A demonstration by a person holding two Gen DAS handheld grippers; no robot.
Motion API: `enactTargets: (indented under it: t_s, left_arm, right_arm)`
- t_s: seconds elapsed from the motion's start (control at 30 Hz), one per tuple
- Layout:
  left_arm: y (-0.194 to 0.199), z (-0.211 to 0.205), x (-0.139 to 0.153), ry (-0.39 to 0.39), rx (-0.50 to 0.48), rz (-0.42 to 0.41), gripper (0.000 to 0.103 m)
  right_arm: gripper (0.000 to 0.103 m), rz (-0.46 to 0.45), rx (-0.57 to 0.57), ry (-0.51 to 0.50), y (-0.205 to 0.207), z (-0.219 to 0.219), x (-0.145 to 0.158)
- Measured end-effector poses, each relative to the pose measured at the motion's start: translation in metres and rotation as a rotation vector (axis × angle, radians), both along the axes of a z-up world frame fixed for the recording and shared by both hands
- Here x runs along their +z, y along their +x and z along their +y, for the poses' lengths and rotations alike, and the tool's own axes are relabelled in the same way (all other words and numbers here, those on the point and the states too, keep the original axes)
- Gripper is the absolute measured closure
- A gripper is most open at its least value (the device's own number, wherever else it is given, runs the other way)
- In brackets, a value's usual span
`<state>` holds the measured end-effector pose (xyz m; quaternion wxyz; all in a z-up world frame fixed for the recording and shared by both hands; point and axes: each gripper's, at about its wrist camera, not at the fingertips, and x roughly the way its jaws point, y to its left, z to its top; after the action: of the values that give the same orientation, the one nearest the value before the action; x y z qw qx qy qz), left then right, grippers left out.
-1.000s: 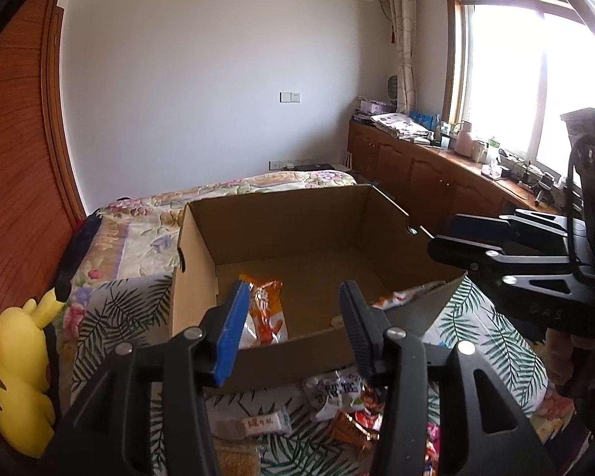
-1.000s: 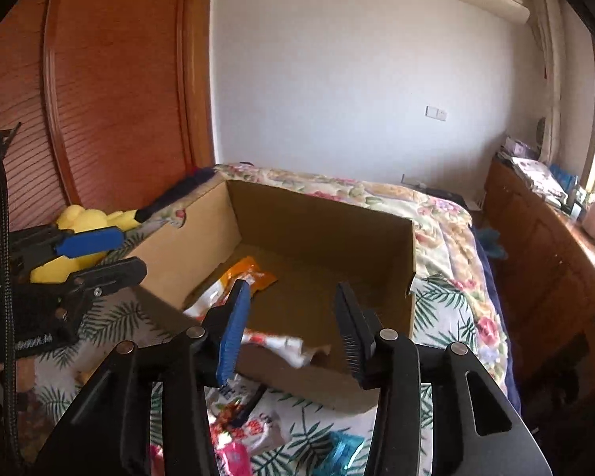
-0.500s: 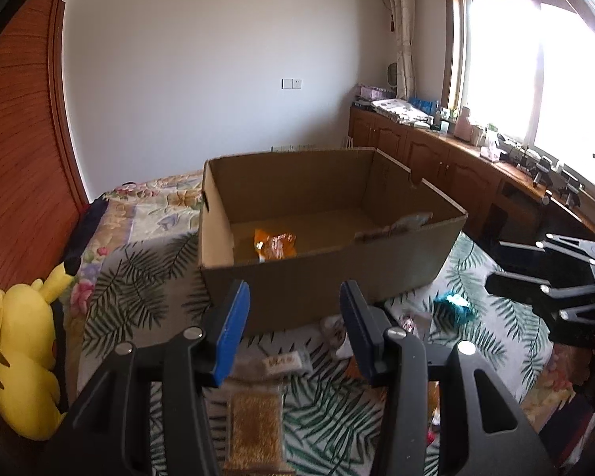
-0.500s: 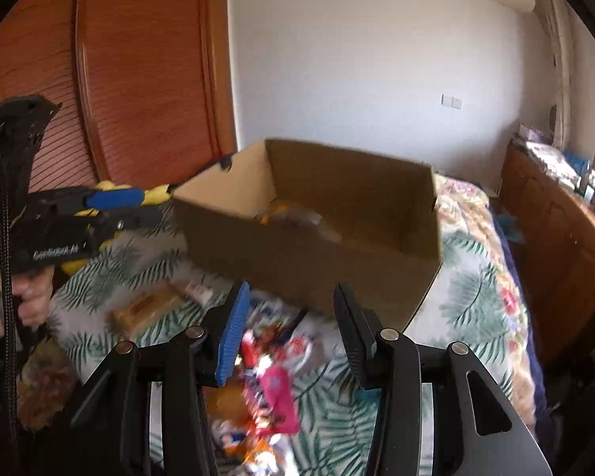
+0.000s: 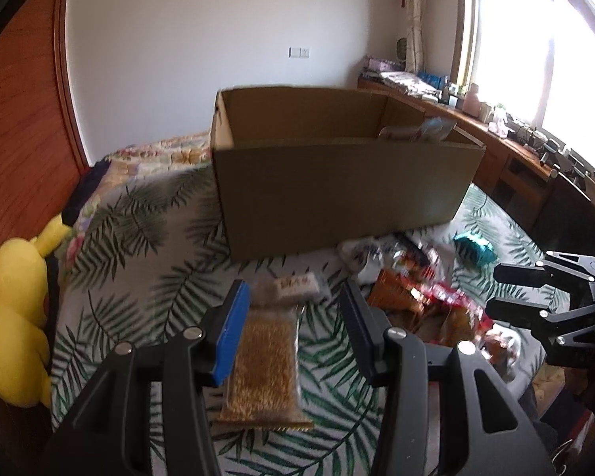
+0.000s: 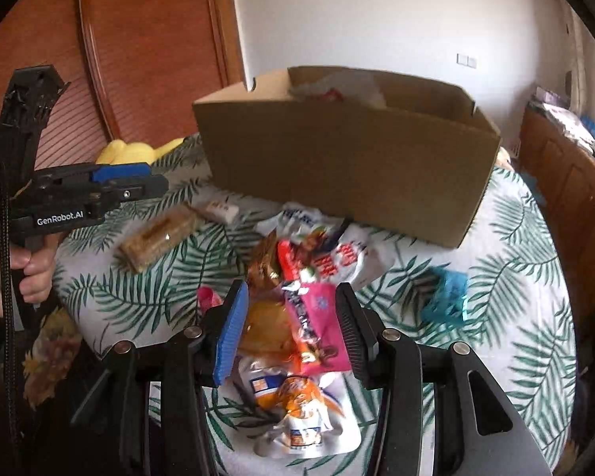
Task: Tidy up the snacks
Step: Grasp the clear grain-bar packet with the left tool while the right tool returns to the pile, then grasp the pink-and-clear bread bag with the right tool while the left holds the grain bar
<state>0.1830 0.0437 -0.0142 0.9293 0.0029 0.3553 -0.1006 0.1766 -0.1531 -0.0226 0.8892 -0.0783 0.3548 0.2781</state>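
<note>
Below the left tool (image 5: 293, 331) — golden snack packet (image 5: 266, 361).

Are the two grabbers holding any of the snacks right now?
No, neither holds anything. The left gripper hangs open above the golden-brown snack bar, and the right gripper hangs open above the snack pile. Their fingers press on nothing.

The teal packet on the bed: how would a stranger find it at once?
Start at the cardboard box on the leaf-print bedspread. In front of its right corner lies the teal packet, alone, apart from the snack pile. It is the only blue-green wrapper.
</note>
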Motion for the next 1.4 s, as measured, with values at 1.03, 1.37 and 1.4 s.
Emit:
enactTargets:
  t_s: [1.03,1.37,1.4]
  left_arm:
    - [0.006,0.01,-0.047,0.079,0.035,0.106,0.051]
    - [0.017,0.011,-0.062,0.076,0.054,0.153,0.046]
    - [0.017,0.011,-0.062,0.08,0.056,0.151,0.045]
  right_arm:
    - [0.021,0.011,0.011,-0.052,-0.003,0.029,-0.05]
    - [0.018,-0.005,0.009,-0.064,-0.005,0.033,-0.053]
    - [0.018,-0.005,0.009,-0.064,-0.005,0.034,-0.052]
